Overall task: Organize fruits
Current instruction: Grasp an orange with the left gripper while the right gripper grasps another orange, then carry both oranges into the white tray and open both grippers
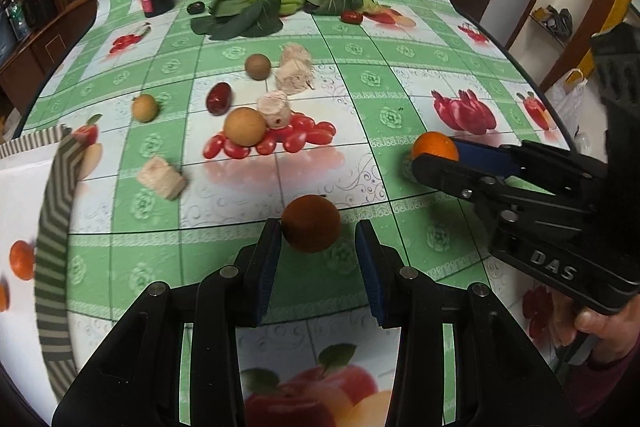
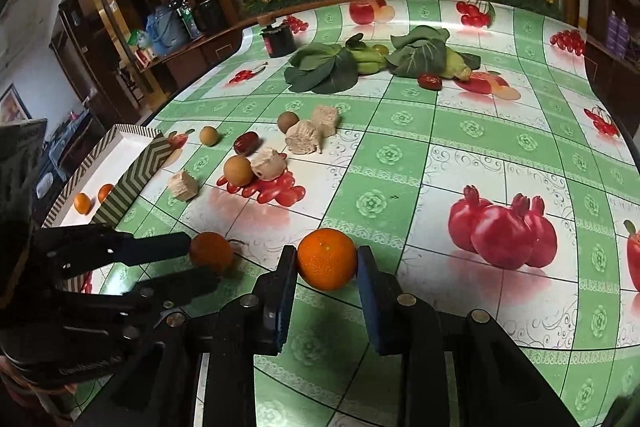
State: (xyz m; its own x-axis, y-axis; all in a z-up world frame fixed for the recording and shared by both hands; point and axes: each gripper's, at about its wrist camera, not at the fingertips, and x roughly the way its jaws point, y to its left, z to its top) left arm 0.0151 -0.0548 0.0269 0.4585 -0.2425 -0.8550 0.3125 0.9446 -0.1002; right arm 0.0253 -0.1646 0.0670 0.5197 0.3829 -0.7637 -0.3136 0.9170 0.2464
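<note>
The right gripper (image 2: 327, 261) has its jaws closed on a bright orange tangerine (image 2: 327, 259), both pads against its sides, low over the bench (image 2: 460, 155). At its nine o'clock, the left gripper (image 1: 318, 237) grips a duller, shadowed tangerine (image 1: 311, 223); one pad touches it, the other side is blurred. The striped tray (image 2: 132, 171), at about ten o'clock from the right jaws, already holds two small tangerines (image 2: 83, 203). Both loads likely belong there: lift clear, keep pressure gentle, pass above the brown round fruit (image 2: 239, 170) and pale cake chunks (image 2: 183, 185), and release low inside the rim.
</note>
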